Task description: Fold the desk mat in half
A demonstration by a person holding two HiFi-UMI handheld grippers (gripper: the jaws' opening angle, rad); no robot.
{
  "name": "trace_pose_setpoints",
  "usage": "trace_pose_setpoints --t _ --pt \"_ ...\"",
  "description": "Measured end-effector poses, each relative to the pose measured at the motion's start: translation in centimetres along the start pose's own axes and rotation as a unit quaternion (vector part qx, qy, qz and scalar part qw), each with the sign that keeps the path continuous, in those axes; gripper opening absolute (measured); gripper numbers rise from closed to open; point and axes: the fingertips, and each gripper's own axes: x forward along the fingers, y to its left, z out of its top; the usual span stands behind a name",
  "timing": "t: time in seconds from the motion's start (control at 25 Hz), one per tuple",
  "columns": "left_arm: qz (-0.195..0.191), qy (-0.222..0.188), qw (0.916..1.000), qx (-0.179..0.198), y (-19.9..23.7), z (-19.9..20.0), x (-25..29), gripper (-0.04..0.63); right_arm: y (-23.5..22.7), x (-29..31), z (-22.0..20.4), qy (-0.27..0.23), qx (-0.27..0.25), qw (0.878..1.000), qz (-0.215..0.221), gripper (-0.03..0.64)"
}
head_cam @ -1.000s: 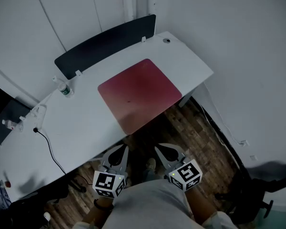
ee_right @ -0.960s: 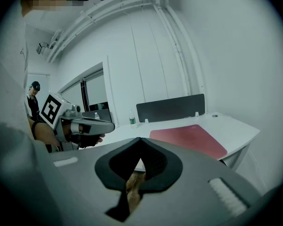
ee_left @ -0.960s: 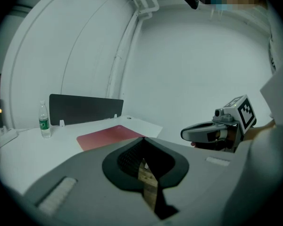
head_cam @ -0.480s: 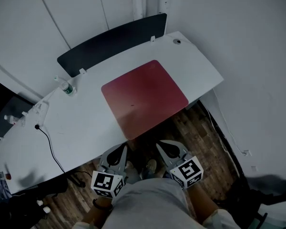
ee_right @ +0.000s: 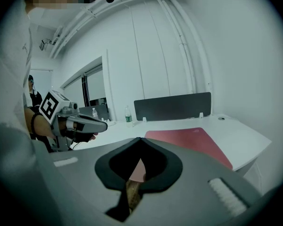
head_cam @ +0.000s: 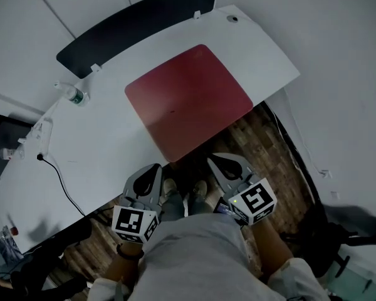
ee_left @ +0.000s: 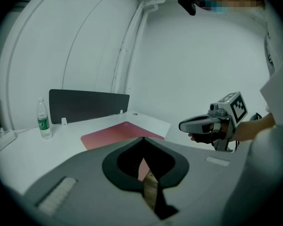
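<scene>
The left gripper (head_cam: 154, 167) and the right gripper (head_cam: 213, 158) are held side by side over the wooden floor (head_cam: 266, 146), just short of the white table (head_cam: 94, 149), and touch nothing. Each gripper's fingers are closed tip to tip with nothing between them. The red desk mat (head_cam: 188, 99) lies flat and unfolded on the table ahead of both pairs of fingers, with its near edge at the table's front edge. Beyond the mat stands a dark divider panel (head_cam: 131, 27). A water bottle (head_cam: 72, 94) stands well ahead and to the left of the left fingers.
</scene>
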Motion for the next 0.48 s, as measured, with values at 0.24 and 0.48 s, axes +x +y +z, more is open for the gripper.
trace_pose_setpoints --t 0.24,0.48 --pt "-0.004 0.005 1.0 -0.005 1.9 -0.4 0.8 0.018 -0.2 2.0 -1.0 0.017 -0.009 1.0 -0.001 0.006" --pt "0.0 0.025 0.9996 -0.013 3.6 -1.9 1.9 0.017 -0.8 4.0 -3.0 0.04 -0.021 0.999 0.009 0.006"
